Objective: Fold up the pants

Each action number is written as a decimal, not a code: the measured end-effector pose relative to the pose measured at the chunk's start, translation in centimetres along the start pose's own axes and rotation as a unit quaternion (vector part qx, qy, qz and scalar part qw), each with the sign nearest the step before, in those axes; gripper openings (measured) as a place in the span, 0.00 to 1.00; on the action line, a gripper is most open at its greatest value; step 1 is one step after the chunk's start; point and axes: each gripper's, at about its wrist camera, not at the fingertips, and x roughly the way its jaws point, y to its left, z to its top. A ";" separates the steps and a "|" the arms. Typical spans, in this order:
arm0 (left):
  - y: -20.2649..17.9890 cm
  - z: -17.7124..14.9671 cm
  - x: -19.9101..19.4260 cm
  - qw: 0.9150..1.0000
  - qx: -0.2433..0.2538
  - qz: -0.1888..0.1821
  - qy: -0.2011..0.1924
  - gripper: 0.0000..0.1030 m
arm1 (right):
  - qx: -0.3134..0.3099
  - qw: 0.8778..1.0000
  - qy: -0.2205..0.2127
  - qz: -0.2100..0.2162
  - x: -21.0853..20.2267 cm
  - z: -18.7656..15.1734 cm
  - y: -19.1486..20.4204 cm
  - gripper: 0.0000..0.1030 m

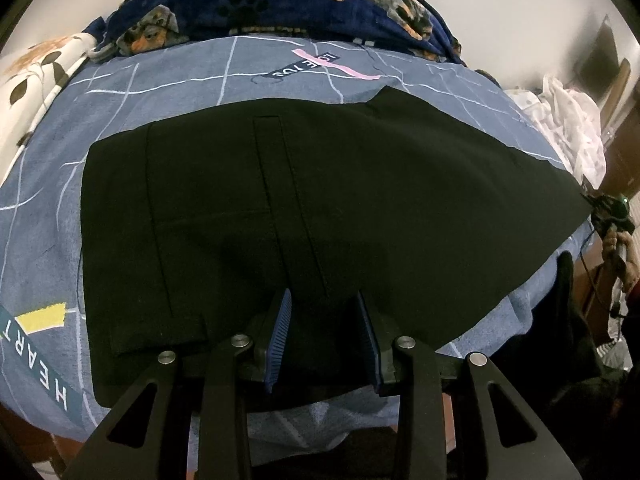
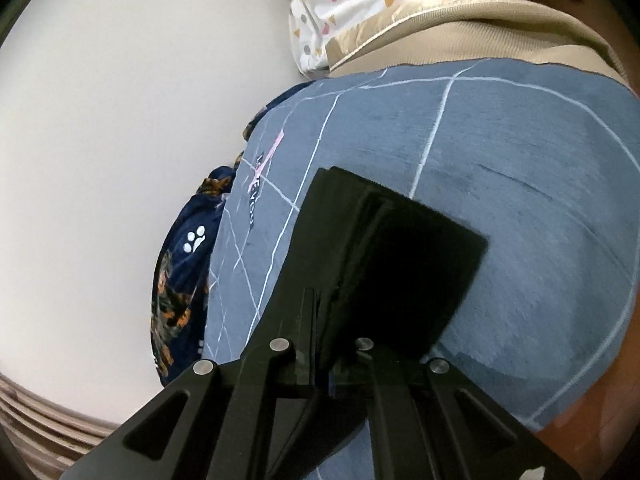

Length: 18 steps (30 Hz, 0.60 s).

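While the black pants [image 1: 304,208] lie flat on the bed sheet [image 1: 52,208] just ahead of the left tool [image 1: 324,312], its fingers stand apart, gripping nothing. Our right tool [image 2: 320,304] is clamped on the leg end [image 2: 400,264], lifted off the sheet. We should carry it low and level toward the waistband [image 1: 116,240], edges matched.

The left wrist view is aimed low and close over the left gripper [image 1: 324,300], across the black pants [image 1: 320,200] toward the dog-print blanket [image 1: 280,0]. The right wrist view is tilted, tight behind the right gripper [image 2: 320,300]. The blue bedsheet [image 2: 520,200] is shared by both.
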 end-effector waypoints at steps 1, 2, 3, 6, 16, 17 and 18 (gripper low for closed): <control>0.0 0.0 0.0 1.000 -0.001 0.000 0.000 0.34 | 0.007 1.000 0.005 -0.001 0.3 0.2 -0.2 0.05; 0.0 0.0 0.0 1.000 -0.001 0.000 0.000 0.34 | 0.015 1.000 0.008 -0.001 0.6 0.3 -0.5 0.05; 0.0 0.0 0.0 1.000 -0.001 0.000 -0.001 0.34 | 0.029 1.000 0.010 0.005 0.8 0.4 -0.9 0.06; 0.0 0.0 0.0 1.000 -0.001 0.001 -0.002 0.34 | 0.021 1.000 0.006 0.005 1.0 0.4 -0.4 0.06; -0.3 0.0 0.0 1.000 0.000 0.005 -0.002 0.36 | 0.003 1.000 0.006 0.006 0.2 0.3 -1.4 0.06; -0.4 0.1 0.0 1.000 0.001 0.006 -0.002 0.37 | 0.007 1.000 -0.004 0.008 -0.3 0.6 -1.7 0.08; -0.4 0.1 0.0 1.000 0.001 0.006 -0.002 0.37 | 0.019 1.000 -0.010 0.016 -0.8 0.9 -2.2 0.10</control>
